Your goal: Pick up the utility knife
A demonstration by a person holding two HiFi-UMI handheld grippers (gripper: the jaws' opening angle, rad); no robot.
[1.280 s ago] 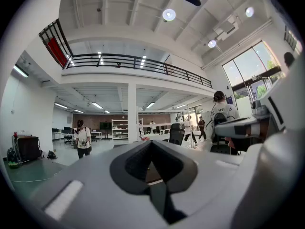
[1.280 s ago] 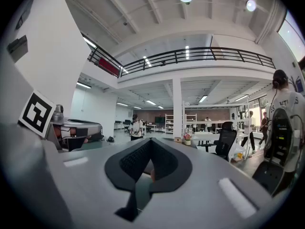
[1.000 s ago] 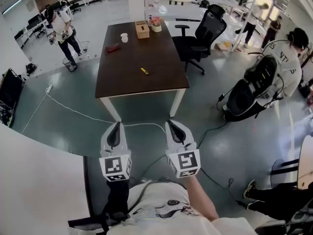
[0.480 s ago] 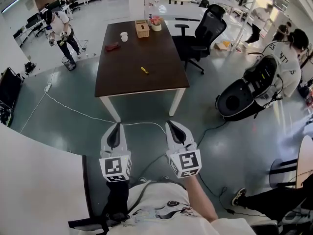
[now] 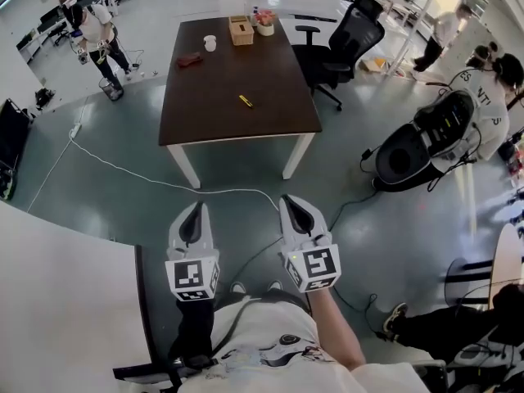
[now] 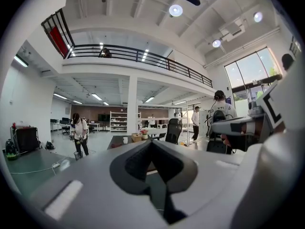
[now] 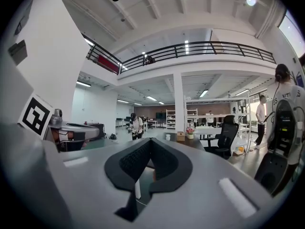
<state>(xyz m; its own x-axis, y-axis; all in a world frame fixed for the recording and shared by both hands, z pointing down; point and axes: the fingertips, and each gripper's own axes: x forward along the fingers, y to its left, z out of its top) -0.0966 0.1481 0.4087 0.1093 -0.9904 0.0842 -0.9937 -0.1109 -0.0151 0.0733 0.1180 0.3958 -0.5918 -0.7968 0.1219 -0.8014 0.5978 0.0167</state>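
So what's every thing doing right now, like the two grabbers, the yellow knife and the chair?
Left gripper: shut, empty, held over the floor.
Right gripper: shut, empty, held over the floor.
Utility knife: lying flat on the table, untouched.
Cup: upright at the table's far end.
Office chair: nobody sitting, beside the table.

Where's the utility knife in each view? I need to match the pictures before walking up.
Head view: the utility knife lies mid-table on the dark table, upper centre.
Left gripper view: not discernible; the table top shows edge-on at centre.
Right gripper view: not discernible either, for the same reason.
Shared landmark: the brown box at the table's far end, seen in both gripper views.
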